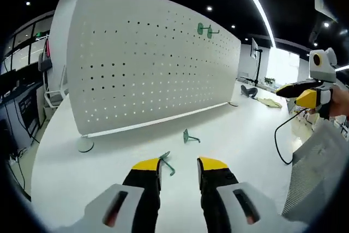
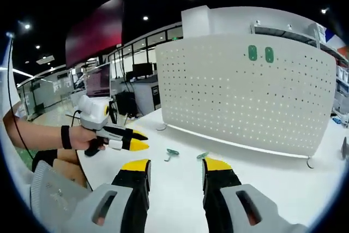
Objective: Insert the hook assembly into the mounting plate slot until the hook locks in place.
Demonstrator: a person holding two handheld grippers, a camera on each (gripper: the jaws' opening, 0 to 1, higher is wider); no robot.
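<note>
I have both grippers hovering over the white counter [image 1: 229,135] in front of the upright pegboard [image 1: 152,64], and nothing is picked up. My left gripper [image 1: 179,167] has its fingers spread apart and empty, with one green hook [image 1: 166,162] lying flat just beyond the left fingertip and a second hook [image 1: 189,136] a little farther on, nearer the board. My right gripper [image 2: 175,167] is likewise open and empty, looking toward the board with both loose hooks [image 2: 172,153] on the counter ahead of it. Two hooks [image 1: 204,29] already sit high on the board. The loose ones look thin and low, so I judge the main risk is the fingers skidding one across the smooth counter instead of catching it, or pinching it crooked so its tabs meet the holes at an angle and fail to lock. Pressing hard on the freestanding board might also tip or shove it.
</note>
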